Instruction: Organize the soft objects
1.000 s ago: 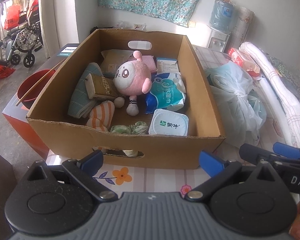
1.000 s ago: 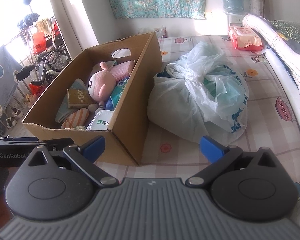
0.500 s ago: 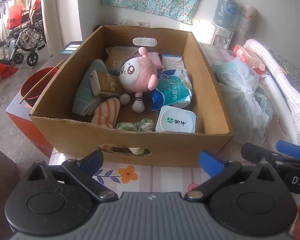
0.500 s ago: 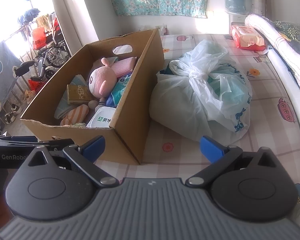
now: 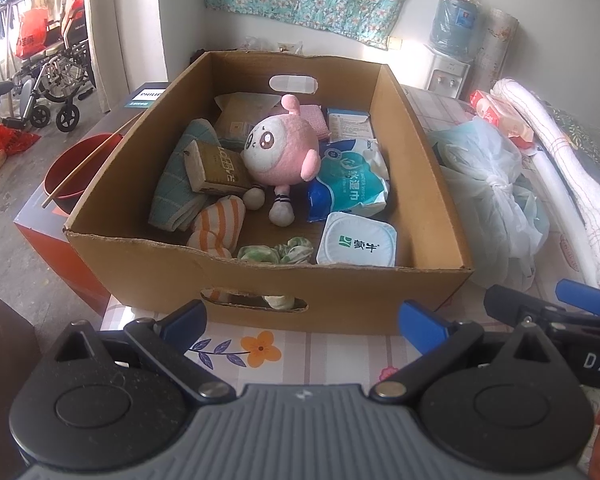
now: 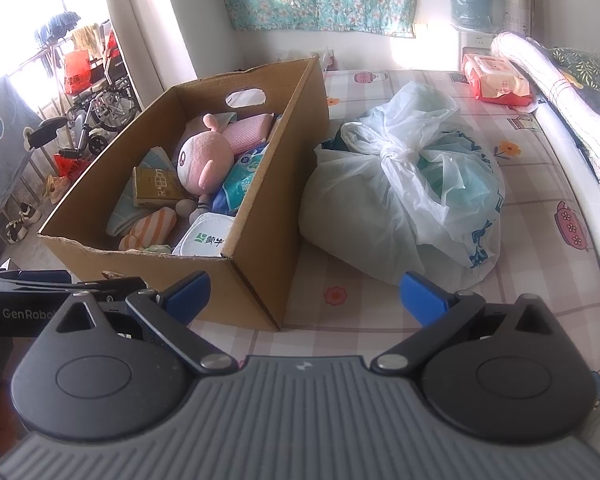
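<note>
We are holding left gripper point(image 5: 302, 322) and right gripper point(image 6: 304, 294) released; corrugated cardboard box point(image 5: 268, 280) standing ahead, fuzzy round pink plush point(image 5: 280, 152) inside, crinkled plastic bag point(image 6: 404, 192) beside

The cardboard box point(image 5: 260, 280) stands open-topped on the patterned tablecloth point(image 6: 380, 320), so its contents can be reached only from above; its four walls bar any sideways entry. Inside, the pink plush point(image 5: 278, 152), wet-wipes pack point(image 5: 348, 186), yogurt tub point(image 5: 356, 244) and folded cloths crowd the floor, leaving one bare patch of brown bottom just in front of the plush's feet. A knotted plastic bag point(image 6: 412, 188) bulks just beside the box's right wall, narrowing that gap. Bare tablecloth lies open before the box's near wall.
</note>
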